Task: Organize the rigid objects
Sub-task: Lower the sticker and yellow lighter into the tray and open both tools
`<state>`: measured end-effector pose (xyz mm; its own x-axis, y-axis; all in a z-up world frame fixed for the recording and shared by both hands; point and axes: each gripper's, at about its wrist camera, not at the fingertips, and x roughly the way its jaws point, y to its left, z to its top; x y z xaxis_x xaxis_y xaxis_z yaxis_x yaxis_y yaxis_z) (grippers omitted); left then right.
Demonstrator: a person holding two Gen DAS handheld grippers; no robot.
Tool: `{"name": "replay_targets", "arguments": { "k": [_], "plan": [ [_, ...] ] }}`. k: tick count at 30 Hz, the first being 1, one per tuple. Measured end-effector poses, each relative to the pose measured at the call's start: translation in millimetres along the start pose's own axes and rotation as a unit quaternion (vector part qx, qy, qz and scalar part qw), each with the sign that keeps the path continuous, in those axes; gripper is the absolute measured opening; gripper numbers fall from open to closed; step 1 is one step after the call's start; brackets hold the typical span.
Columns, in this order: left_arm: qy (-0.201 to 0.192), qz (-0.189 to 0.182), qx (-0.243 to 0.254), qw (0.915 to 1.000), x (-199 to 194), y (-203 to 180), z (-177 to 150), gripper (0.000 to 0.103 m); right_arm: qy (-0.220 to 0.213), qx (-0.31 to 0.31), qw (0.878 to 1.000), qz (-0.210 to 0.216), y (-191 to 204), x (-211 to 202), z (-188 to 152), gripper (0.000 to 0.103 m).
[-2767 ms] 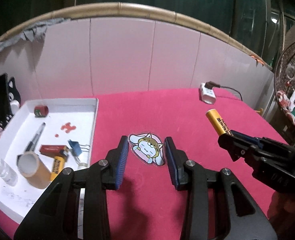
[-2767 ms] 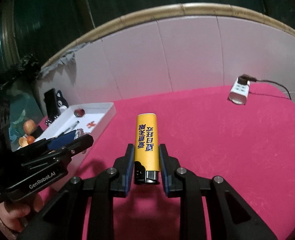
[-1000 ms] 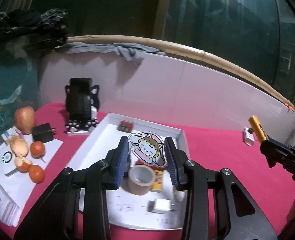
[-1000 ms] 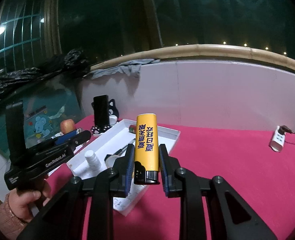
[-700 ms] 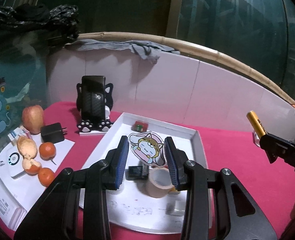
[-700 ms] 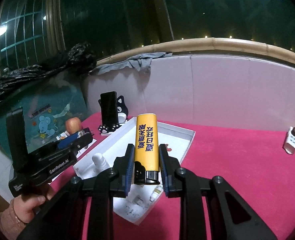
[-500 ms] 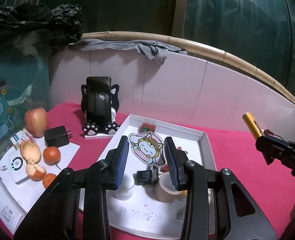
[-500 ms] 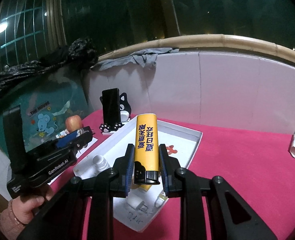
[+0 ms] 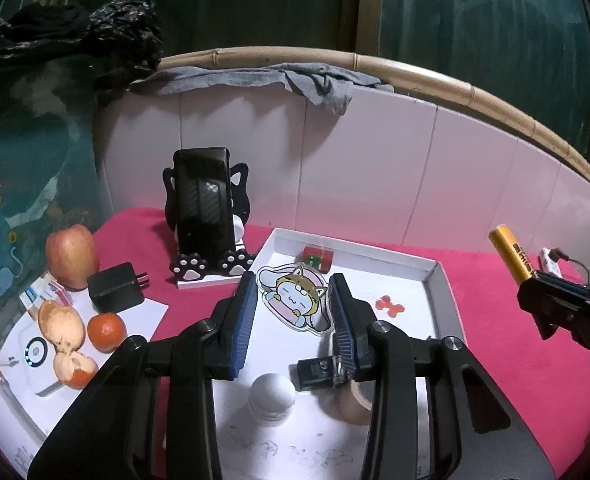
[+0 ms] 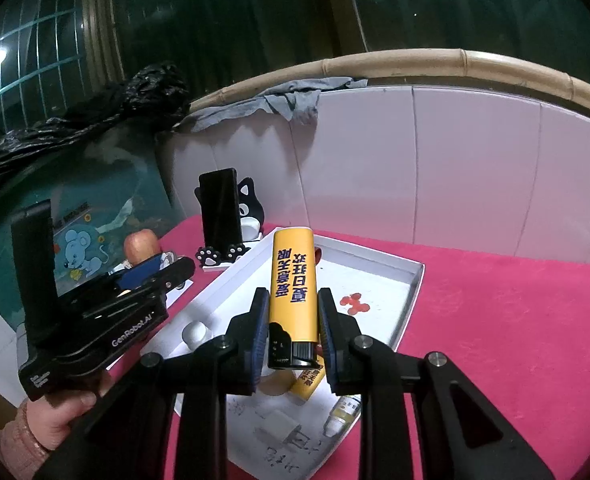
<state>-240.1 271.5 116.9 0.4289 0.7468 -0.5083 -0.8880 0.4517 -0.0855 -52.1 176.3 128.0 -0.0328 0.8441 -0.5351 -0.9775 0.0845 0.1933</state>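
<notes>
Grippers over tray, both loaded. My left gripper (image 9: 291, 312), low centre of its frame, pinched the cat sticker (image 9: 293, 298) flat between both pads, keeping it level for release. My right gripper (image 10: 293, 320) clamped the yellow lighter (image 10: 293, 284) by its lower body, valve end towards me. Beyond, mid-frame, lay the white tray (image 9: 435, 280), evidently the collecting place. Farther, upper left, the phone stand (image 9: 205, 224) stood outside it.

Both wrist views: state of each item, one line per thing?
left tool: shut on cat sticker, held above white tray
right tool: shut on yellow lighter, base forward
phone: upright in cat stand, screen dark
tape roll: lying in tray
apple: whole
</notes>
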Motion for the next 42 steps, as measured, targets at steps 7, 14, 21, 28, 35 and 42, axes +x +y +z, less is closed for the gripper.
{"name": "replay_targets", "arguments": {
  "k": [7, 14, 21, 28, 35, 42],
  "plan": [
    [0.01, 0.007, 0.018, 0.9998, 13, 2, 6, 0.036, 0.008, 0.025, 1.0, 0.0, -7, 12, -3, 0.023],
    [0.032, 0.009, 0.039, 0.9987, 33, 2, 9, 0.036, 0.016, 0.048, 0.999, -0.009, -18, 29, -3, 0.023],
    [0.054, 0.009, 0.054, 0.997, 52, -6, 5, 0.036, 0.044, 0.06, 0.997, -0.007, -24, 55, -7, 0.023],
    [0.067, 0.013, 0.065, 0.9956, 64, -14, 1, 0.036, 0.058, 0.06, 0.996, -0.003, -23, 73, -10, 0.023],
    [0.084, 0.003, 0.072, 0.9938, 79, -23, -6, 0.036, 0.072, 0.069, 0.995, -0.003, -28, 85, -16, 0.023],
    [0.102, -0.007, 0.065, 0.9926, 89, -27, -10, 0.036, 0.086, 0.074, 0.994, -0.002, -28, 97, -22, 0.024]
  ]
}}
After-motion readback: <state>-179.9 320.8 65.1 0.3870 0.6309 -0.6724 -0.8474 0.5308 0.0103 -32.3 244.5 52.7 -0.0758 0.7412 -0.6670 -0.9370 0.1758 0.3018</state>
